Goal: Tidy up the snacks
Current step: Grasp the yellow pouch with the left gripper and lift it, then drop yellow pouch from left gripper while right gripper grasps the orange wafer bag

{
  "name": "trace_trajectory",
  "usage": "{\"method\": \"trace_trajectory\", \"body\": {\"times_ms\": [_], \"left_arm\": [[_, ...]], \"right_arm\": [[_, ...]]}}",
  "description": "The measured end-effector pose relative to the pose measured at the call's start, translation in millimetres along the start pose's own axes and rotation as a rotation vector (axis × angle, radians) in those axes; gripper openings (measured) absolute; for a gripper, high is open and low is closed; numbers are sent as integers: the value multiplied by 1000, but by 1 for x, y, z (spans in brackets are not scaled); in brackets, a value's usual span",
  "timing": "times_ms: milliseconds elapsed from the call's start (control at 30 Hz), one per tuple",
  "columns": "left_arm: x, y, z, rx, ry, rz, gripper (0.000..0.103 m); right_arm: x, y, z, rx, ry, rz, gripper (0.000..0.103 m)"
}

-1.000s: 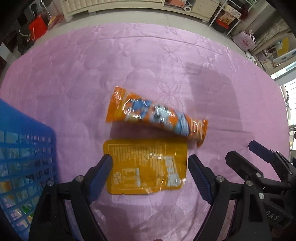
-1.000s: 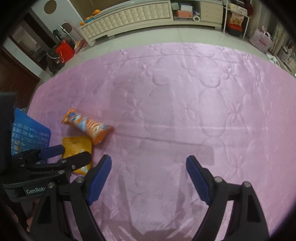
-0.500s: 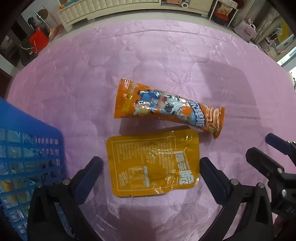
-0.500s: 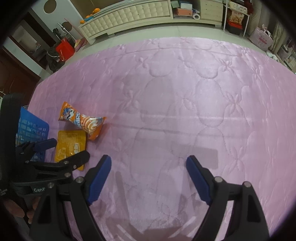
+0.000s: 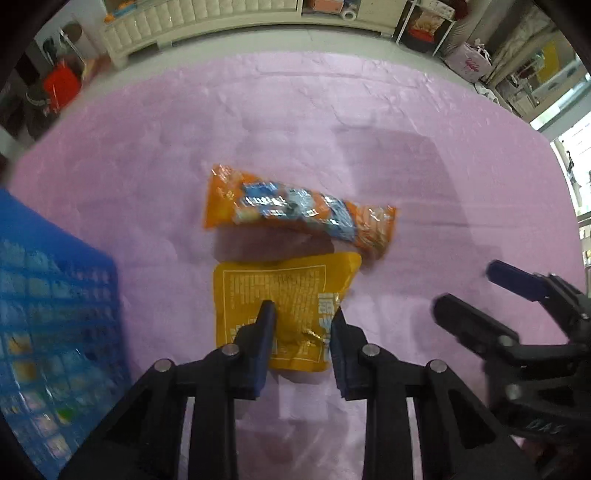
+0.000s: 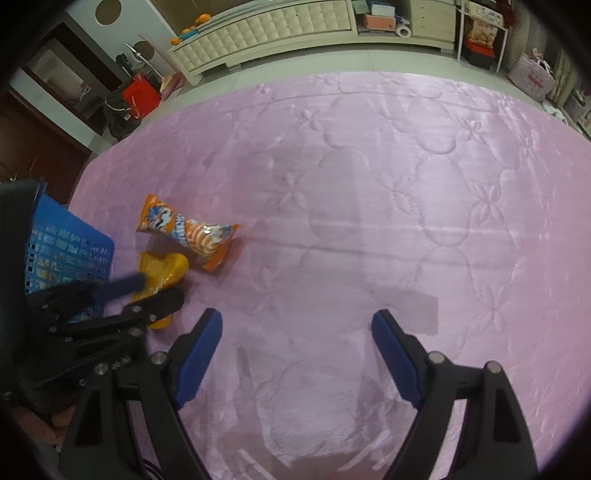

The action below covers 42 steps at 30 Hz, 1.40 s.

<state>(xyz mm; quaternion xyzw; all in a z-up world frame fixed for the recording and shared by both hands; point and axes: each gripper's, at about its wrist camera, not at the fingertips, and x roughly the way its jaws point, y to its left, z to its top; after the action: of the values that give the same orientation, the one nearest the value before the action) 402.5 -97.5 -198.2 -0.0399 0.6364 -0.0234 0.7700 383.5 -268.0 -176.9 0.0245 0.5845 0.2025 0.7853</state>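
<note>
A flat yellow snack pouch (image 5: 280,291) lies on the pink quilted cover (image 5: 332,122). My left gripper (image 5: 301,314) has closed on the pouch's near part, its blue pads pinching it from both sides. An orange and blue snack tube pack (image 5: 299,212) lies just beyond the pouch. In the right wrist view the pouch (image 6: 162,269) and the tube pack (image 6: 188,232) show at the left, with the left gripper (image 6: 147,291) over the pouch. My right gripper (image 6: 295,336) is open and empty above bare cover.
A blue plastic basket (image 5: 48,317) with snacks inside stands at the left, also in the right wrist view (image 6: 62,251). The right gripper shows at the right edge of the left wrist view (image 5: 509,291). A white cabinet (image 6: 266,26) and floor lie beyond the cover.
My left gripper has moved down onto the yellow pouch and closed on it. The right gripper has hardly moved and stays open.
</note>
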Motion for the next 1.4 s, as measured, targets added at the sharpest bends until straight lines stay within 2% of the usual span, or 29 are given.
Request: {"method": "trace_trajectory", "body": {"times_ms": [100,400,567,833,967,1100,1200,1300,1400], "left_arm": [[-3,-7,-3,34,-20,36,26],[-28,-4,-8,11,-53,1,21],[-60,1,-10,19,-102,-14,20],[-120,28,-22,-4,-195,-46,19],[-152,46,-32,-55,-233,-61,19],[-179,53,-44,-34,-300,-26,19],[-198,71,-53,-37,-331,-32,15],[-206,90,-62,-52,-348,-3,14],[-204,114,-69,-89,-360,-46,13]], "right_arm": [[1,0,-1,-5,3,-1,87],[-2,6,3,-11,2,18,86],[-11,19,6,-78,-12,-2,86],[-22,45,15,-189,0,-44,86],[-19,62,26,-231,14,-62,86],[-15,78,34,-266,21,-89,86],[-11,97,43,-325,24,-114,86],[-2,110,46,-390,32,-168,86],[7,121,50,-423,36,-187,86]]}}
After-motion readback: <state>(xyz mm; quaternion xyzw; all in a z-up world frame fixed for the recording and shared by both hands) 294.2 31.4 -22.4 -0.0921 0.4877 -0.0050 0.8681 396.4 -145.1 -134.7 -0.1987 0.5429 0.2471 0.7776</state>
